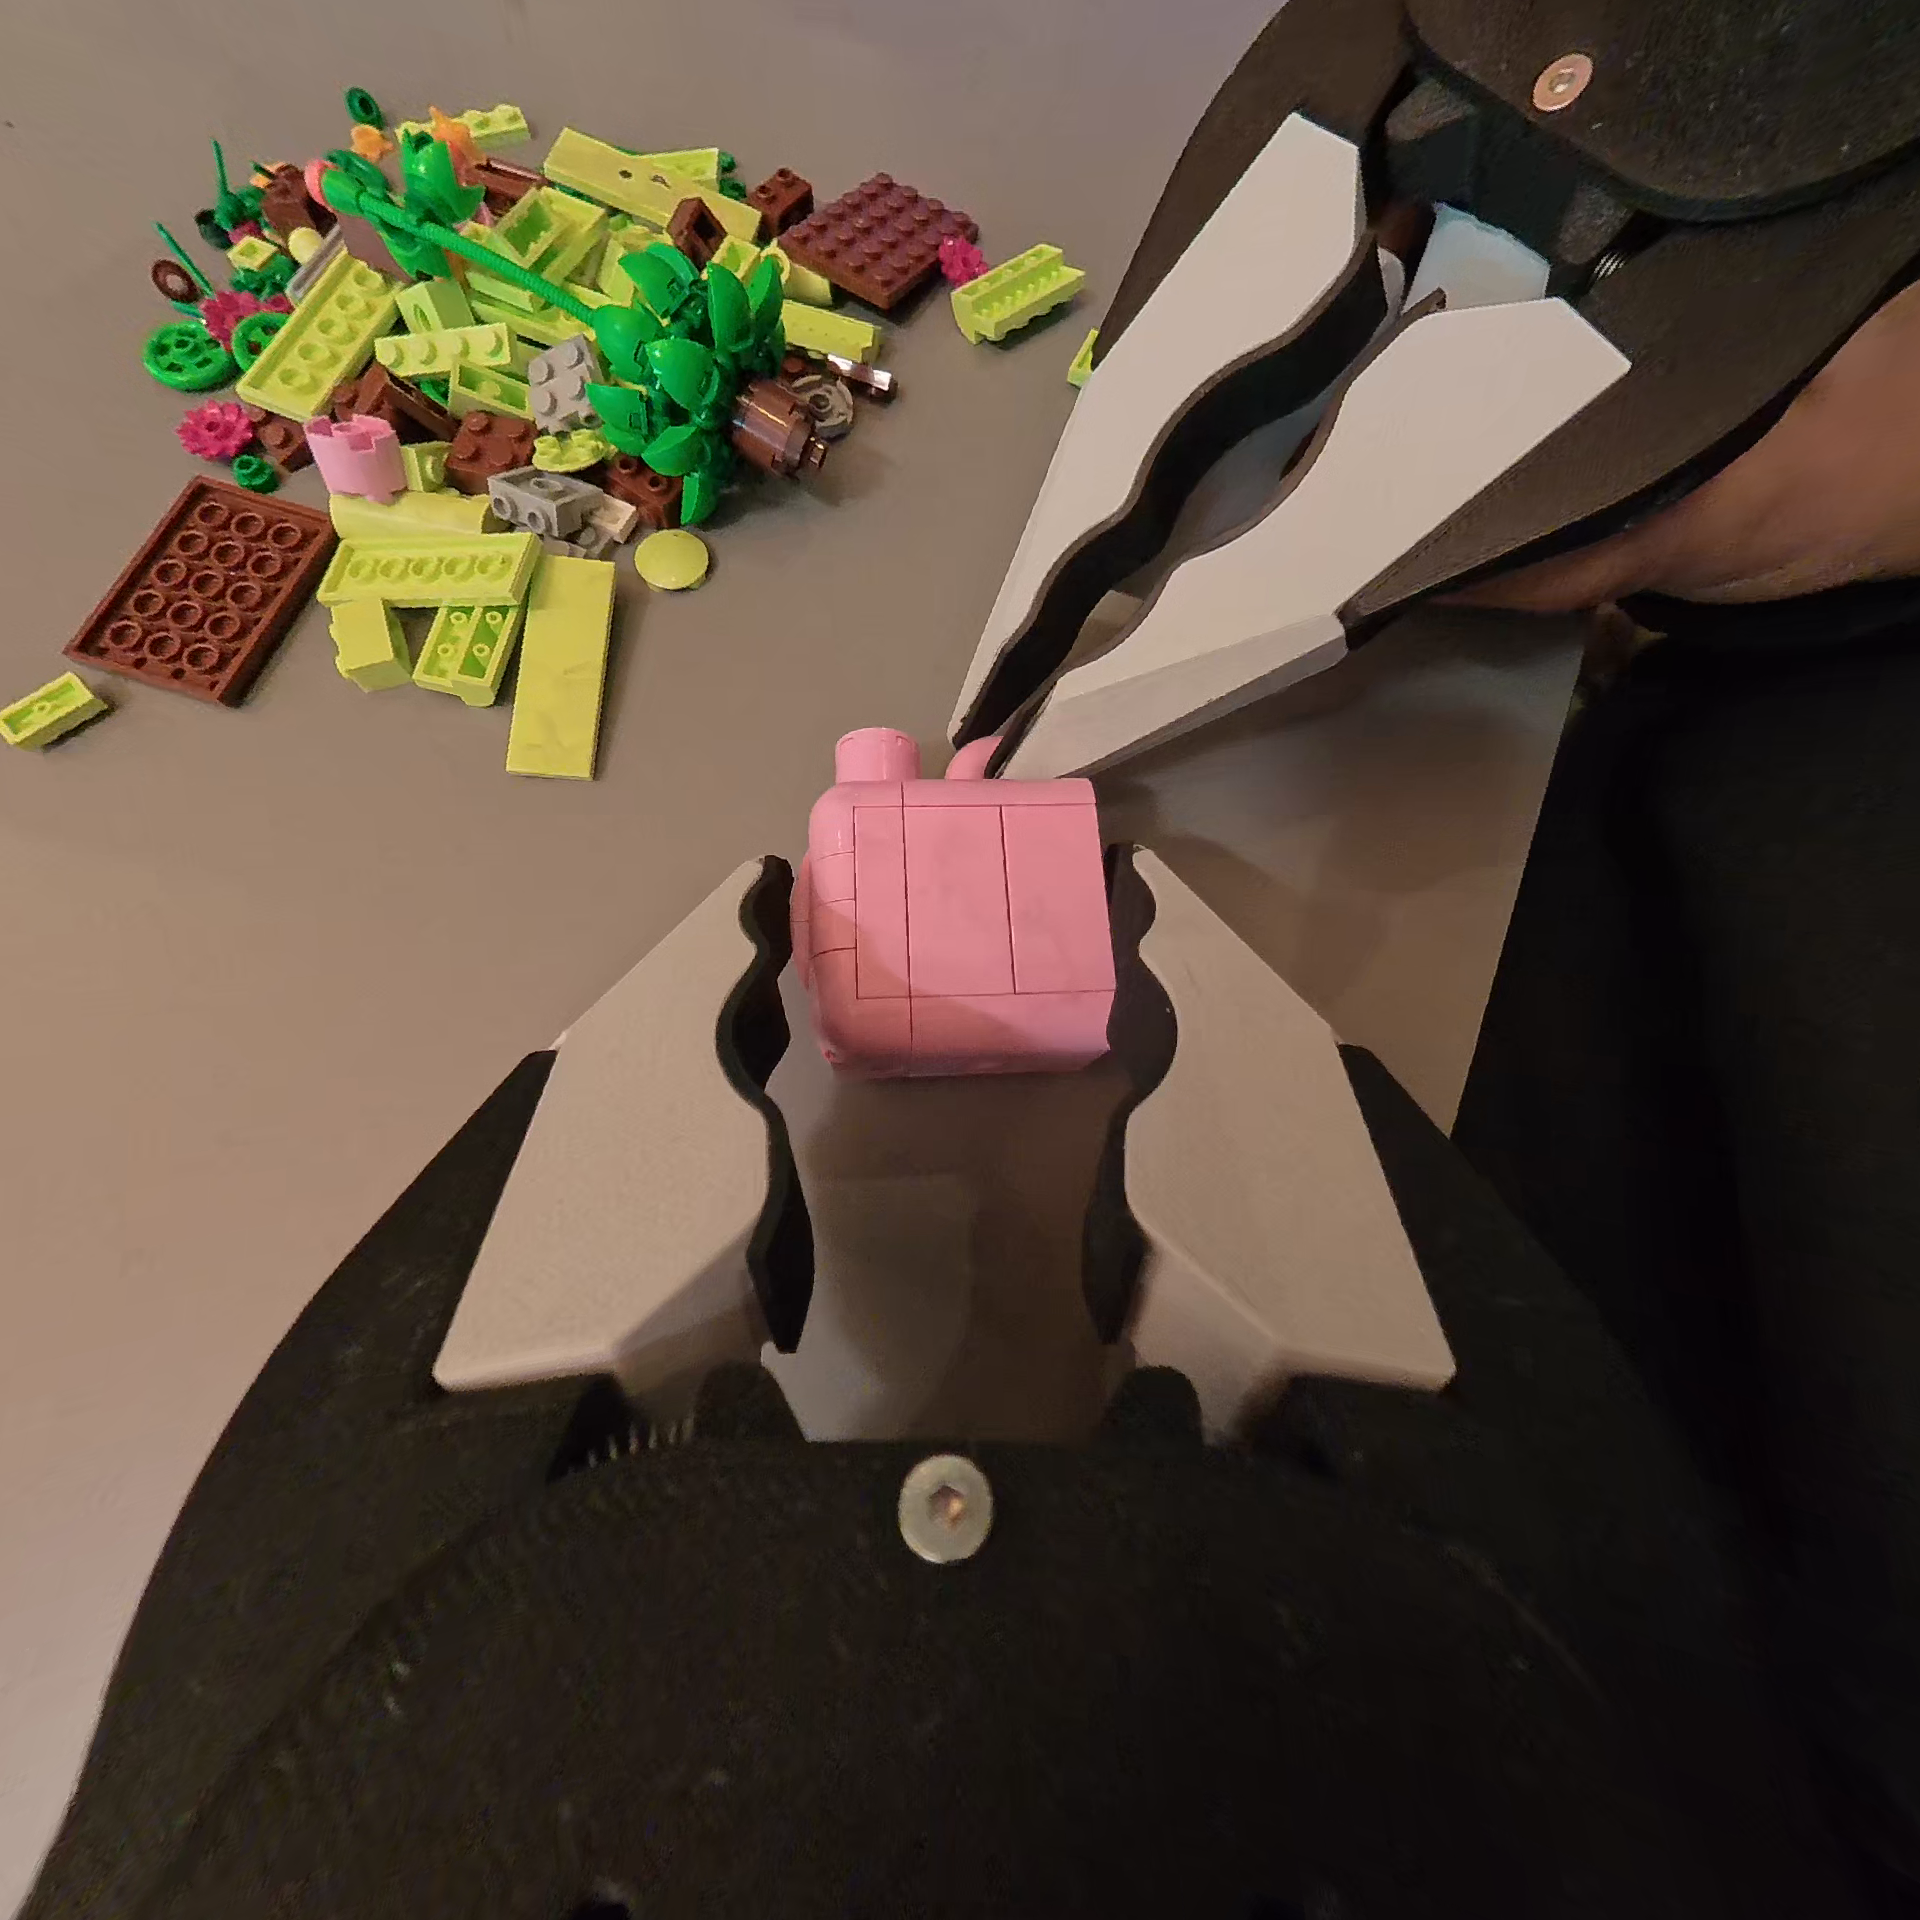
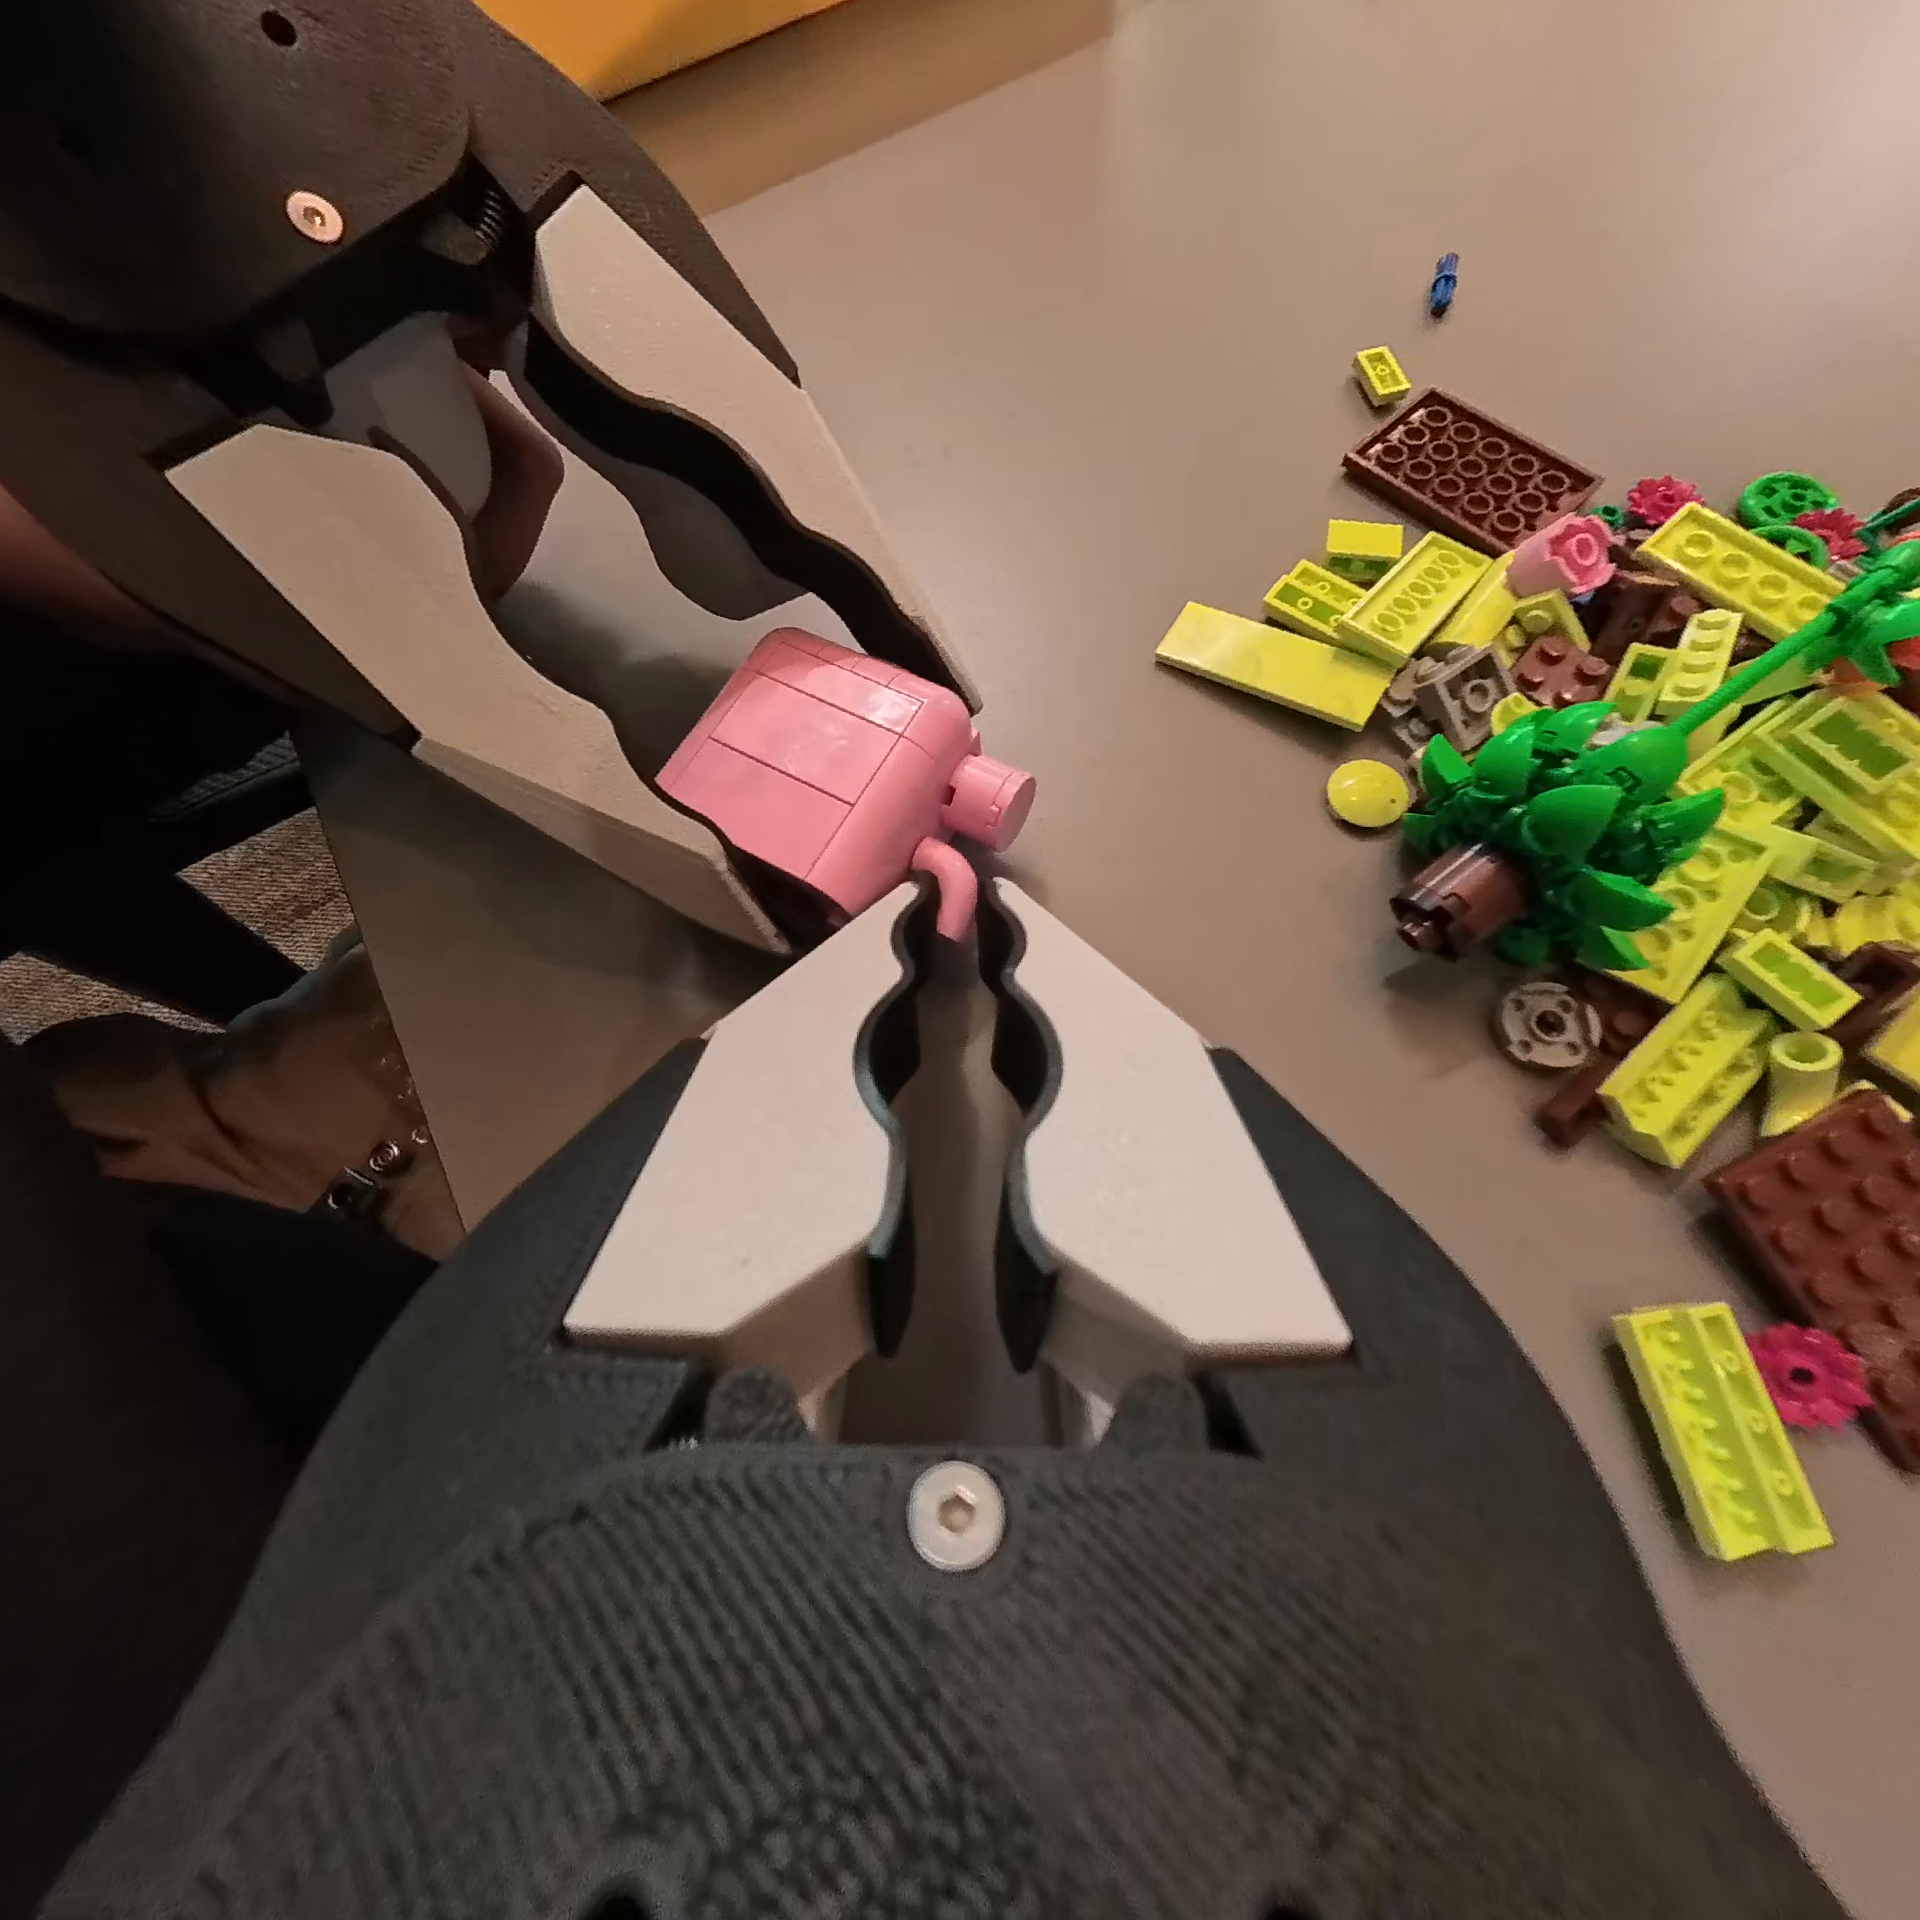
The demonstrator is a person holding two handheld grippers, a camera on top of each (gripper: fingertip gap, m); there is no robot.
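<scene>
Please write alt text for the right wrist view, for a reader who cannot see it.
The right gripper pinches a small curved pink piece on a pink brick block, which the left gripper clamps above a grey table. A pile of loose bricks lies to the right.

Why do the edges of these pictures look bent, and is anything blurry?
Left wrist view: wide lens bows the table edges; pink block sharp, gripper body at bottom soft. Right wrist view: same bowing; brick pile smears toward the right edge; faint glare on the block.
</scene>
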